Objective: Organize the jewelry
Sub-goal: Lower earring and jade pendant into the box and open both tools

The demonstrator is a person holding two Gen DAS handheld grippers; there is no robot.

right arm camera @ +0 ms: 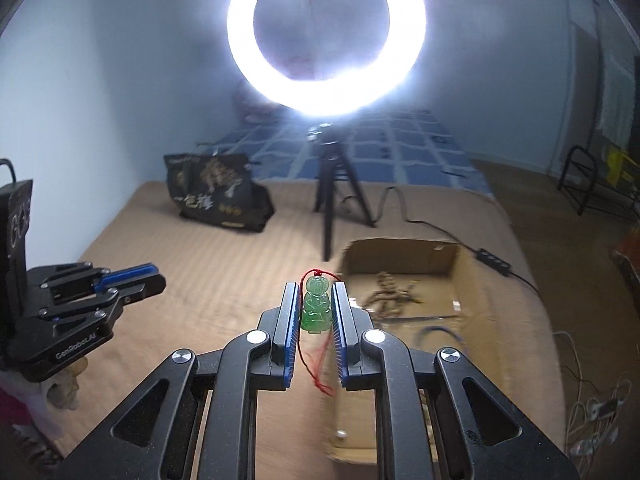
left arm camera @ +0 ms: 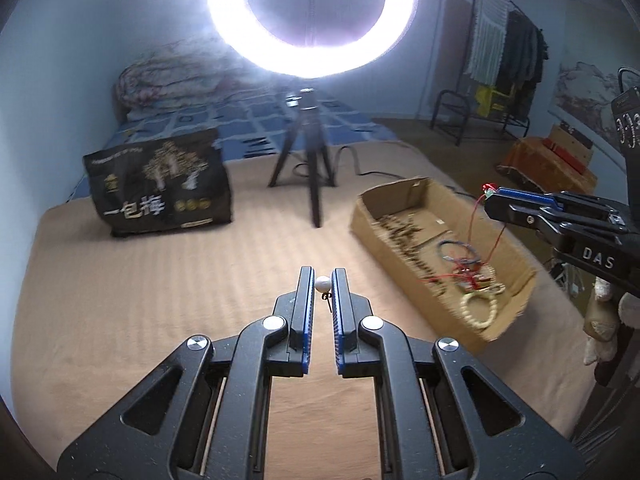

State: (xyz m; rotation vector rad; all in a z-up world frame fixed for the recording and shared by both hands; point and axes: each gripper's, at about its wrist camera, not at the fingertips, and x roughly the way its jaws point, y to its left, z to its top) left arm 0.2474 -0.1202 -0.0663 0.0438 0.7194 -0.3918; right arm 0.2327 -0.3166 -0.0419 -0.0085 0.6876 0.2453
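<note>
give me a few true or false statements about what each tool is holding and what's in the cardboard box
1. The right tool is shut on a green pendant with a red cord. True.
2. The left tool holds a blue bracelet. False: it pinches a small white pearl earring; the blue bracelet lies in the box.
3. The cardboard box is empty. False: it holds a brown bead strand, a cream bead bracelet and other pieces.
4. A lit ring light stands on a tripod beyond the box. True.
5. The black bag sits inside the box. False: it stands apart, on the tan cover.
</note>
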